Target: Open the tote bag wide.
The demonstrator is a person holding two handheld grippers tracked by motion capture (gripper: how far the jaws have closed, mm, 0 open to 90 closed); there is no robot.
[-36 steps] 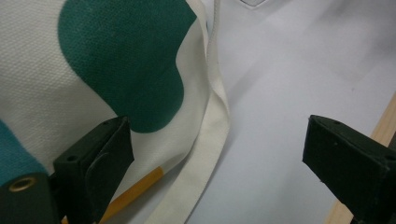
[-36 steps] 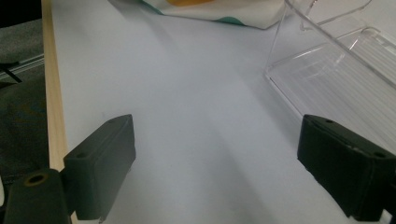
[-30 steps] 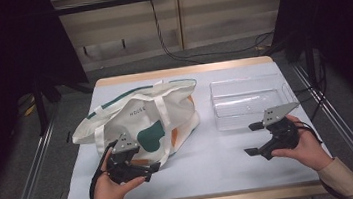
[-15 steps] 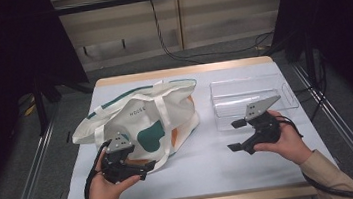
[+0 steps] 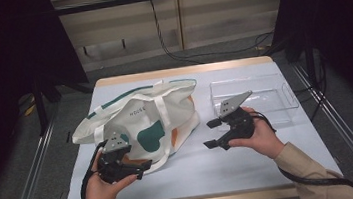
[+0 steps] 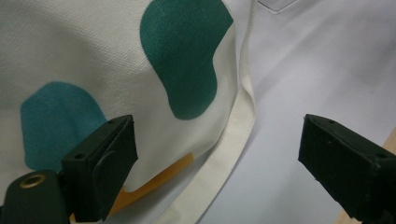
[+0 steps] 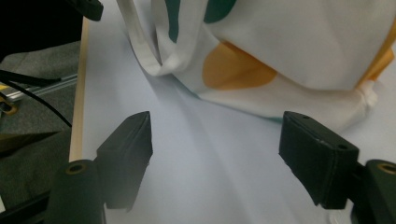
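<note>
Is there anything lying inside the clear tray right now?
No, in the high view the clear tray behind the right gripper looks bare, and the tote bag lies beside it on the table.

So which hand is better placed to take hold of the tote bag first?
Left, probably. The left gripper sits open at the tote bag's near edge, fabric between its jaws. The right gripper is open too, but stands beside the bag over bare table.
</note>
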